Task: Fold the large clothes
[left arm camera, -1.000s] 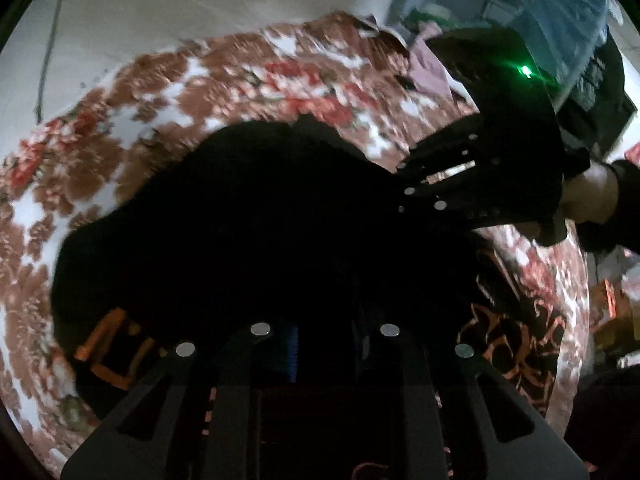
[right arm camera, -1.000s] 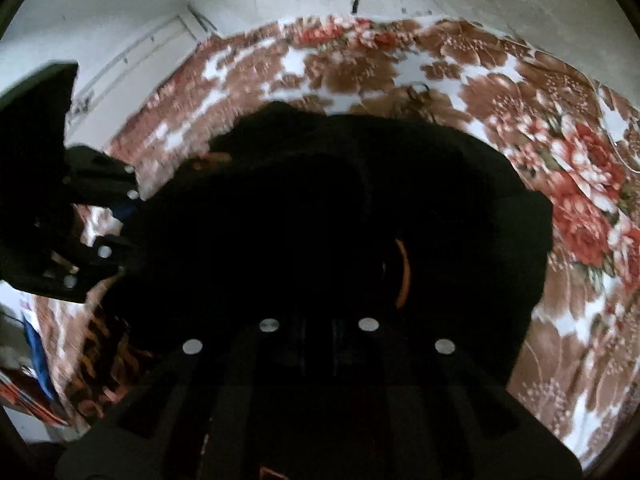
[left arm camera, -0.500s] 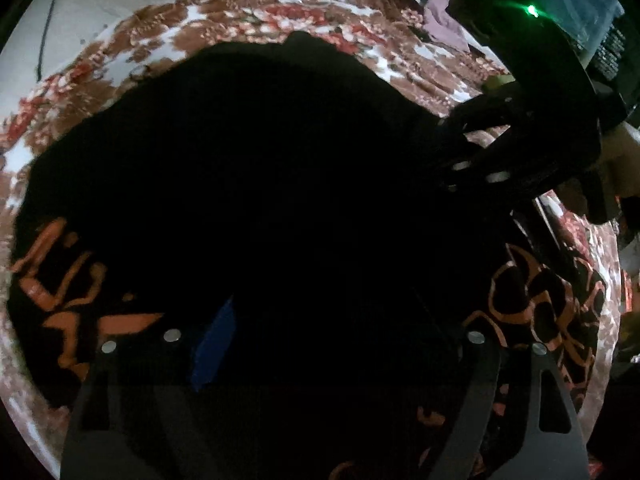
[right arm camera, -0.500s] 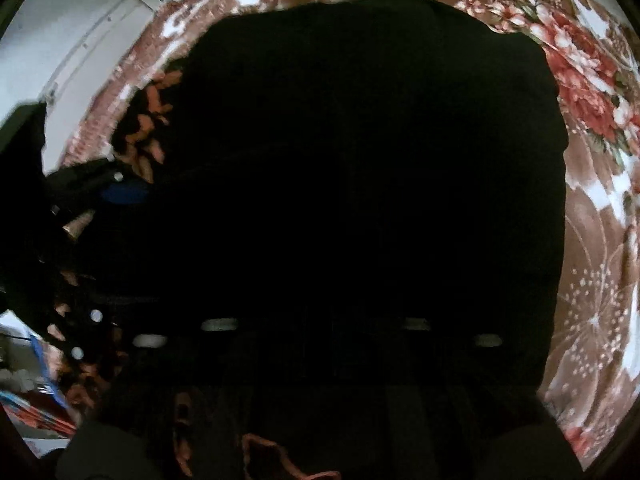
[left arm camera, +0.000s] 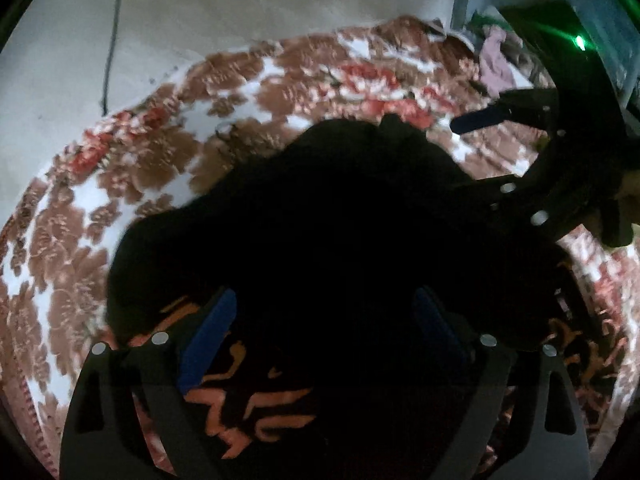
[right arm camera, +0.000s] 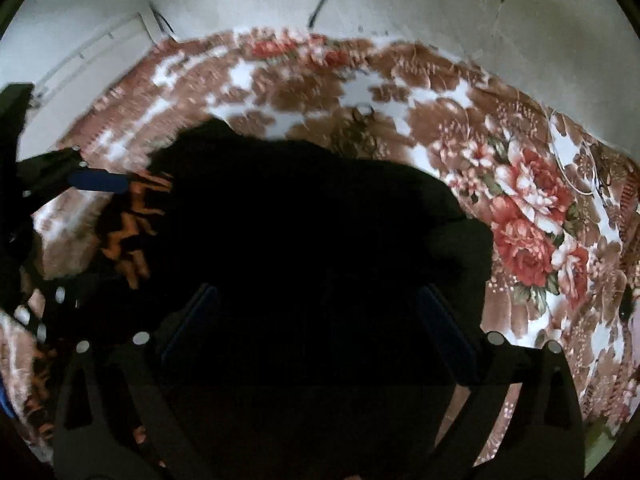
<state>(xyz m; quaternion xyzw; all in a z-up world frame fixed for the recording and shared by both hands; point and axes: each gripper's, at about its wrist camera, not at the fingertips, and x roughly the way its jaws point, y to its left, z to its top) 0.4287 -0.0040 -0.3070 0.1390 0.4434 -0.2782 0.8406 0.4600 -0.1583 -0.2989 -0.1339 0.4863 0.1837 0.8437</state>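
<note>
A large black garment with orange lettering lies folded on a floral blanket; it also shows in the right wrist view. My left gripper is open, its blue-padded fingers spread above the garment's near edge, holding nothing. My right gripper is open too, above the garment. Each gripper shows in the other's view, the right one at the right, the left one at the left, both with jaws apart.
The blanket covers the whole surface up to a pale wall. A dark cable hangs down the wall. A pile of clothes and a blue cabinet sit at the far right.
Both grippers were shut on the garment, laid it down forward and opened. They have since drawn back and up, leaving the cloth folded on the blanket.
</note>
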